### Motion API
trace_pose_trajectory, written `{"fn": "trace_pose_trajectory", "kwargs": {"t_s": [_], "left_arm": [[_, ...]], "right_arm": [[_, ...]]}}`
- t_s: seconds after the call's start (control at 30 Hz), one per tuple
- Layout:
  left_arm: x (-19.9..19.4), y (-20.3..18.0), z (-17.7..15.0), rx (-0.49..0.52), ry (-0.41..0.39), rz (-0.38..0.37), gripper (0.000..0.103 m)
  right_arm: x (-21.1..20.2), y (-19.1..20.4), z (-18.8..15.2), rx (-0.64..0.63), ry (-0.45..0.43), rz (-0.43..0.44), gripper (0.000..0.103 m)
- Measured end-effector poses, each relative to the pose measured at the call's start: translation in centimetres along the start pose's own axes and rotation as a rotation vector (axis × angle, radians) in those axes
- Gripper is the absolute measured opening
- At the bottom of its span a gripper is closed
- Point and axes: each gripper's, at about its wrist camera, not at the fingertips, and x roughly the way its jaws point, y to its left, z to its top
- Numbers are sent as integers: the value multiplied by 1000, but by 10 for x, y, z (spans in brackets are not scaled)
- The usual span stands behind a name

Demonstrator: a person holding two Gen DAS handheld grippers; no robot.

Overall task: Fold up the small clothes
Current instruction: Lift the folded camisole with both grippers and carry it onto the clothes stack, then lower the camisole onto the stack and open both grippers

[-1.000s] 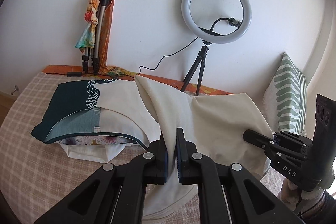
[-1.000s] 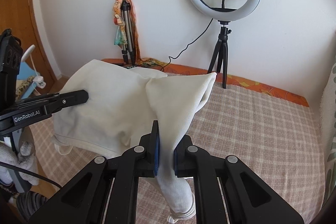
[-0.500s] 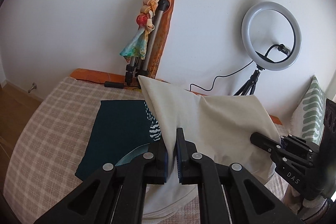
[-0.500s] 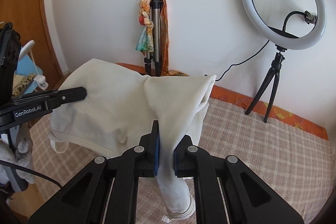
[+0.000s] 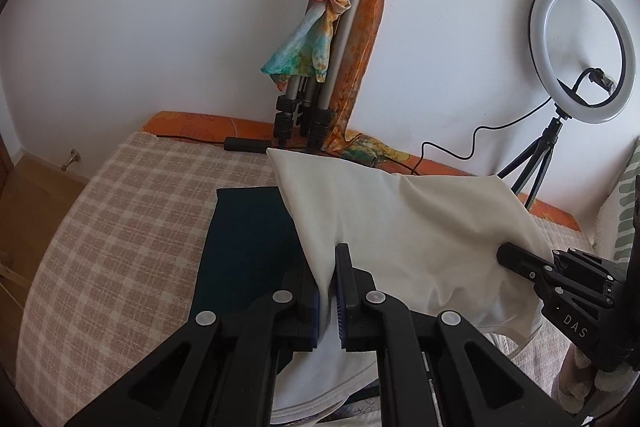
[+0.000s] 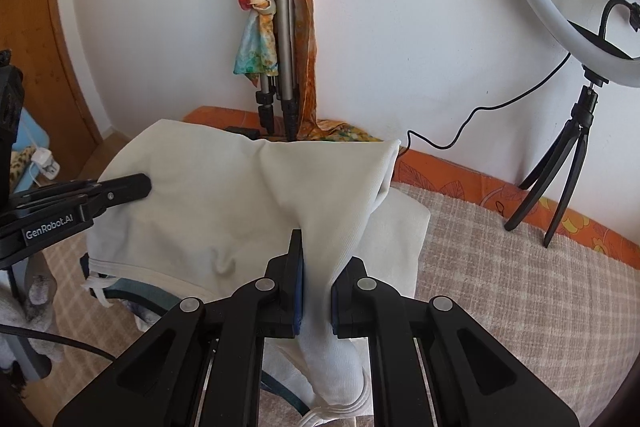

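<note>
From the left wrist, the left claw [image 5: 329, 297] is clamped on a fold of the cream garment [image 5: 408, 227], which hangs lifted ahead of it and to its right, over a dark cloth [image 5: 248, 247] on the checked bed [image 5: 120, 227]. From the right wrist, the right claw [image 6: 316, 289] pinches the same garment (its jaws look slightly wider than a second ago), with another pale cloth [image 6: 400, 239] just beyond. Compared with a second ago, both views have swung left. Judged step: carrying the garment over; next, lower it flat and square.

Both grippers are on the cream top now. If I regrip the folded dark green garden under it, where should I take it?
Take the dark green garment at its bare left edge, coming from the left. It lies flat on the checked blanket, and the cream top hides its right side.
</note>
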Motion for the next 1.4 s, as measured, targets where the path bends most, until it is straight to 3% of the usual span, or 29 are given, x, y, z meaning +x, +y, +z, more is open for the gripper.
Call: {"fn": "trace_pose_trajectory", "kwargs": {"t_s": [0.2,0.33,0.53,1.1,1.4], "left_arm": [[-4,-6,-7,61,-34,97,5],[-16,-8,-9,70,-55,114,5],[-38,-16,-9,81,-91,125,15],[-138,-66,-44,98,-177,113,22],[-182,-104,-87,119,-206,86,34]], "right_arm": [[14,-8,-4,1,47,-30,10],[11,-12,-7,-3,45,-55,10],[-7,-17,-8,0,24,-64,11],[-104,-6,-25,-57,-89,-36,11],[-159,-6,-56,-74,-139,15,11]]}}
